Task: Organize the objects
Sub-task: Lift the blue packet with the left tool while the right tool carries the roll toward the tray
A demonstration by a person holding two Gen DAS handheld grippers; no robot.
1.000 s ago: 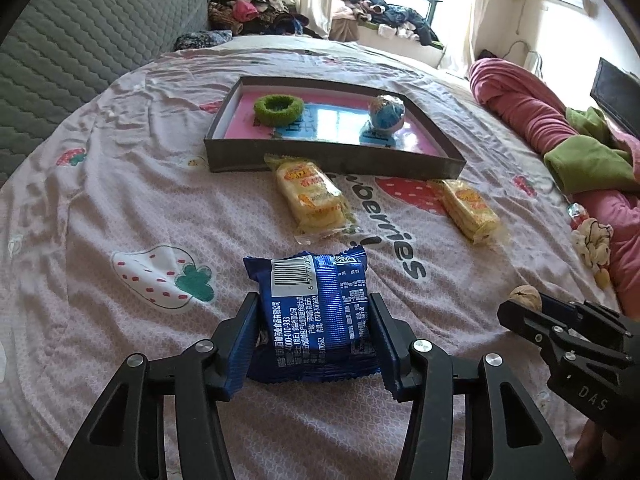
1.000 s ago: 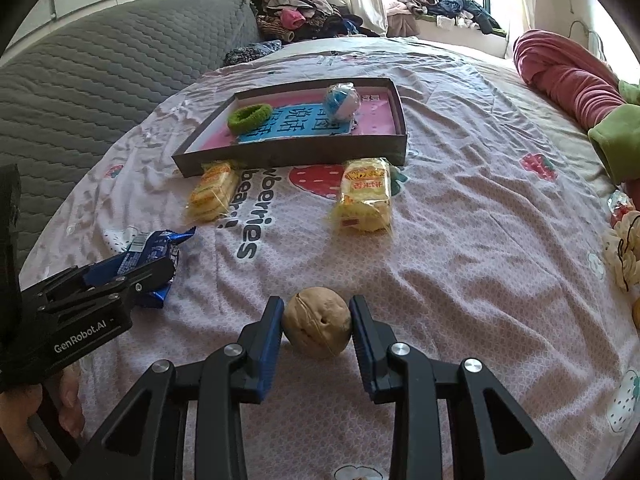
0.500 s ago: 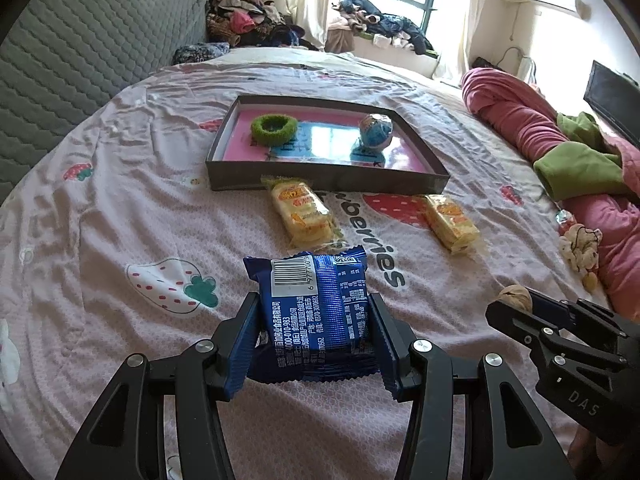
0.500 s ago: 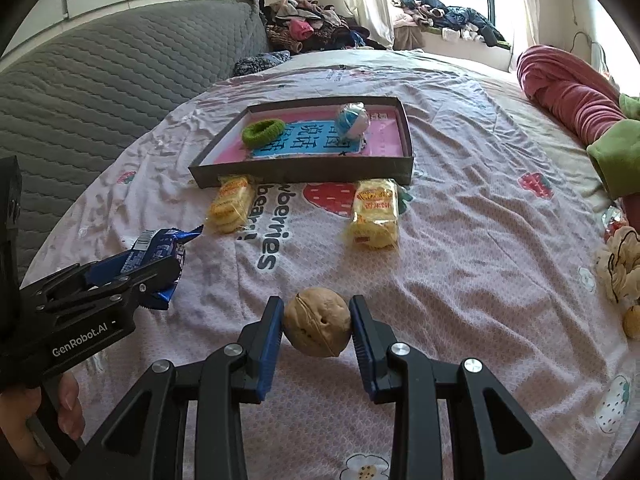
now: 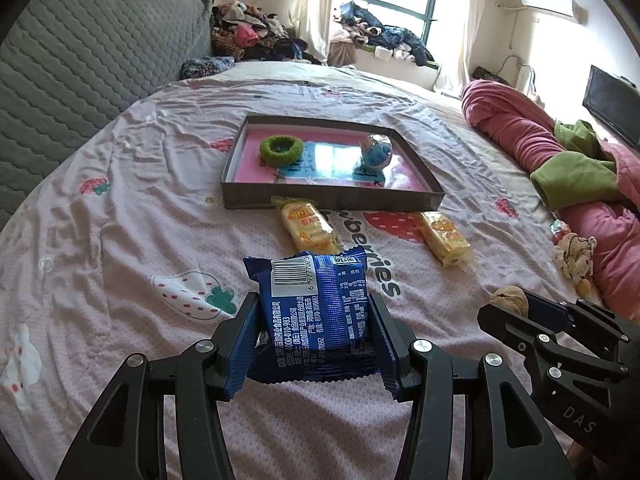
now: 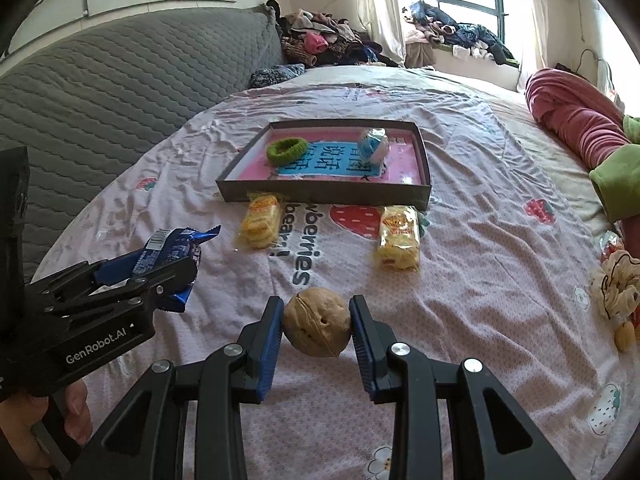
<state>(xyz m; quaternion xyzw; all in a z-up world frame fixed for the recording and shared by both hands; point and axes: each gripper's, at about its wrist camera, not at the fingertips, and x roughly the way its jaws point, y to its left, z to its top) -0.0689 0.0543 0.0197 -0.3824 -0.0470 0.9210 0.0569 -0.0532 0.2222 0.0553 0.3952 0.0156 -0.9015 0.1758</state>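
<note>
The left gripper (image 5: 313, 330) is clamped on a blue packet (image 5: 316, 316), its fingers (image 5: 244, 344) pressing the packet's two sides; the packet's barcode end faces away, and it is held above the bed (image 5: 120, 208). In the right wrist view the same gripper (image 6: 176, 276) shows at the lower left, the packet (image 6: 172, 248) sticking out past its tips.

The right gripper (image 6: 317, 326) is closed on a walnut (image 6: 318, 321), which sits between its blue pads (image 6: 268, 340) and touches both, clear of the sheet. From the left wrist view that gripper (image 5: 516, 312) is at the lower right, and the walnut (image 5: 509, 299) is only partly visible at its tip.

Farther out, two yellow snack packs lie on the sheet: the left pack (image 6: 261, 221) and the right pack (image 6: 399, 236), well apart, each with its far end just at the tray's near wall. The left pack (image 5: 309, 229) lies partly behind the blue packet in the left view; the right pack (image 5: 444, 236) lies off to its right.

Beyond them a shallow dark tray (image 6: 320, 196) rests on the bed. Inside it, a green ring (image 6: 287, 149) lies at the left and a blue-and-white ball (image 6: 373, 145) toward the right, both on its pink and blue floor.

At the bed's right edge lies a pink blanket (image 5: 516, 132).
</note>
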